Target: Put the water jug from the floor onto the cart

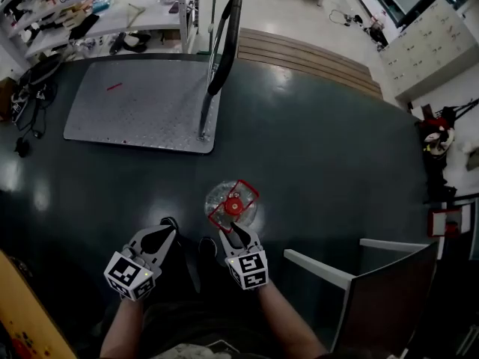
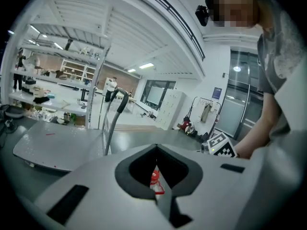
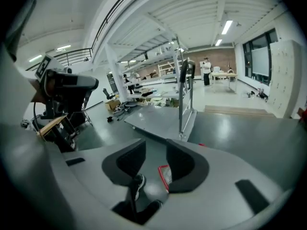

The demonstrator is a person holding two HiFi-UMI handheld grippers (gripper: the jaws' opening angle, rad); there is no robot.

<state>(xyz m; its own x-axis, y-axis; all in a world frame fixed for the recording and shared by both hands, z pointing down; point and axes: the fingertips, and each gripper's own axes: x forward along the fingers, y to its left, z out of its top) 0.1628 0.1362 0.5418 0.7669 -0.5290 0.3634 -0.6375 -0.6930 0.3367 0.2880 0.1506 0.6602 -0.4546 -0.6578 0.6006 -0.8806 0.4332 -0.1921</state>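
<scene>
The water jug [image 1: 233,204] stands upright on the dark floor, clear with a red cap and a red frame handle on top. My right gripper [image 1: 234,232] is just at its near side, jaws open, with the red handle [image 3: 164,175] showing in the gap and no pad pressing on it. My left gripper [image 1: 169,224] hovers to the left of the jug, shut and empty; through its jaws I see the red cap [image 2: 154,178]. The cart [image 1: 142,103] is a flat grey platform farther off, with its black push handle [image 1: 224,43] on the right.
A white-framed chair [image 1: 352,275] stands close on the right. Shelves [image 1: 97,13] full of gear line the far left, with cables [image 1: 30,88] on the floor beside the cart. A wooden ramp [image 1: 314,58] lies beyond. My shoes [image 1: 206,247] are between the grippers.
</scene>
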